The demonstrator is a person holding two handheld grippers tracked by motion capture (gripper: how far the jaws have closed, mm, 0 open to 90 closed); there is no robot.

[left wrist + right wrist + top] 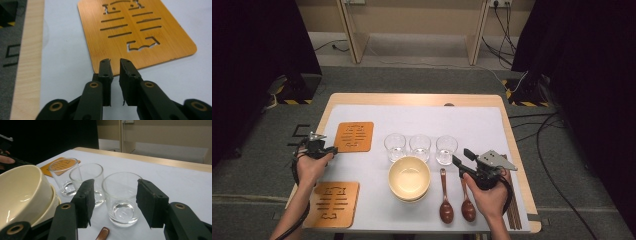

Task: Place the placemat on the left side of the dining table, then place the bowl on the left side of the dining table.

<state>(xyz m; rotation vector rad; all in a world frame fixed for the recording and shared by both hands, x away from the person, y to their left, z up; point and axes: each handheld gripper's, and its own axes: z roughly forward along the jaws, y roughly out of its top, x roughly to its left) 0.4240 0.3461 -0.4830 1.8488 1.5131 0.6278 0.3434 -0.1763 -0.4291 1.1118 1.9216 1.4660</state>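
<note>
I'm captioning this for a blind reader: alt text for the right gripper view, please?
The right gripper, jaws open, faces the nearest of three empty glasses on a white table cover. Stacked cream bowls sit at left.

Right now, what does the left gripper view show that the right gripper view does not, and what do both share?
Left gripper view: the left gripper, jaws slightly apart with nothing between them, at the near edge of the cut-out wooden coaster.

Right gripper view: the right gripper open before three glasses, and stacked cream bowls.

Both: that coaster, farther off, and the white mat.
</note>
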